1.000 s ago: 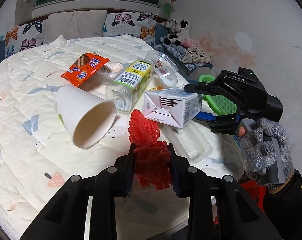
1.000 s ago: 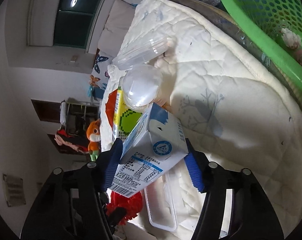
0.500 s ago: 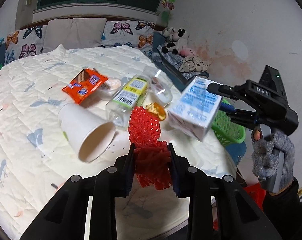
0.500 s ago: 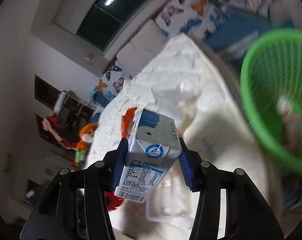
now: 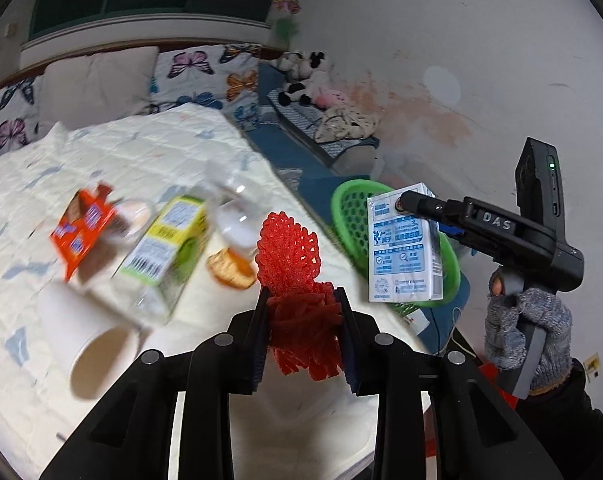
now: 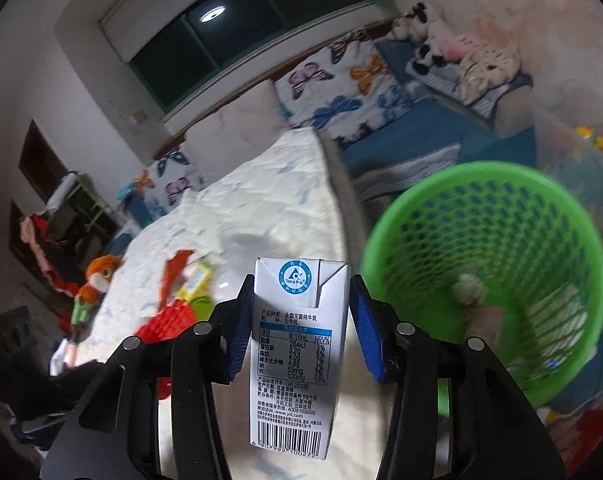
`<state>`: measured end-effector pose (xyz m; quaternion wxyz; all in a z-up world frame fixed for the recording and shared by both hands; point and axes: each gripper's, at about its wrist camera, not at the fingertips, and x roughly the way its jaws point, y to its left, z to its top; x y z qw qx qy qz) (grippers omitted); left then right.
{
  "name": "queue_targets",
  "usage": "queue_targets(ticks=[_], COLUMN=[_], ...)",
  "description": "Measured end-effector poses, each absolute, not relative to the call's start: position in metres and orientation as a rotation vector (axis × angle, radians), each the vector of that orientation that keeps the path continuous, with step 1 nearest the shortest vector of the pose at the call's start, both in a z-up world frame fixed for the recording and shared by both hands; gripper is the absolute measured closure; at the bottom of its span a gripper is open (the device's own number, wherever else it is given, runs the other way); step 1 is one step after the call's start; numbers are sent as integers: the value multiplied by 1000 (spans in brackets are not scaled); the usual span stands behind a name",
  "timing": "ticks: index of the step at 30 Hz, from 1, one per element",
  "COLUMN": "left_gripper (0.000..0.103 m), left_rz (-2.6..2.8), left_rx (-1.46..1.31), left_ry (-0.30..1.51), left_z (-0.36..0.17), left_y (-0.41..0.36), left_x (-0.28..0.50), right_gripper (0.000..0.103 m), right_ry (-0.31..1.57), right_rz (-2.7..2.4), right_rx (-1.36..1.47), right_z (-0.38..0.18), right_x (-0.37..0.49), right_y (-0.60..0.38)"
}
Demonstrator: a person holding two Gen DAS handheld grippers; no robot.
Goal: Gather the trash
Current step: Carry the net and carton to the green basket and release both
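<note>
The right gripper (image 6: 301, 328) had its blue-padded fingers (image 6: 241, 328) clamped on a white and blue milk carton (image 6: 297, 344); the jaws had just been closing, with the carton between them. The carton stood upright in that grip, its folded top pointing away from the camera and its barcode end nearest the lens. In the left wrist view the same carton (image 5: 405, 244) hung in the air in front of the green mesh basket (image 5: 349, 204), off the edge of the bed (image 5: 149, 160). A gloved hand (image 5: 525, 340) gripped the handle of the right gripper. From the right wrist view the green mesh basket (image 6: 501, 184) stood on the floor just to the right of the carton, with some pale bits lying at its bottom.

The left gripper (image 5: 303, 332) had its fingers (image 5: 259, 332) pressed on a piece of red foam netting (image 5: 293, 264), whose loose end rose above the fingertips. Beyond it, on the quilted bed, lay the rest of the trash: a white paper cup (image 5: 85, 340) on its side, a clear bottle with a yellow-green label (image 5: 161, 252), an orange snack wrapper (image 5: 81, 232), a clear plastic cup (image 5: 233, 212) and a small orange-brown item (image 5: 229, 272), all blurred. Butterfly-print pillows (image 5: 205, 76) stood at the head of the bed, and soft toys (image 5: 305, 80) sat against the wall.
</note>
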<state>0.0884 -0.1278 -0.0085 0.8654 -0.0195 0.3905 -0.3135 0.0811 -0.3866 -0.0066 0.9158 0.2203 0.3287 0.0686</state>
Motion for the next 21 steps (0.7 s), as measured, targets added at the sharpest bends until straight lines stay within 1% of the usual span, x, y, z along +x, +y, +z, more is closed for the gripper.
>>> queue_targets(ticks=[10, 17, 20, 21], left_gripper=[73, 73, 73, 73], left_rz=[-738, -776, -791, -795], left_rx=[23, 68, 79, 87], left_ry=[798, 798, 809, 810], left_z=[6, 7, 5, 4], left_y=[-188, -227, -243, -250], left_x=[109, 124, 132, 135], right_gripper=[56, 55, 49, 49], right_ry=[679, 692, 690, 689], right_rz=[-58, -118, -130, -137], right_rx=[346, 362, 371, 369], right_z=[-24, -40, -43, -43], right_x=[91, 93, 90, 88], right_y=[-445, -474, -482, -483])
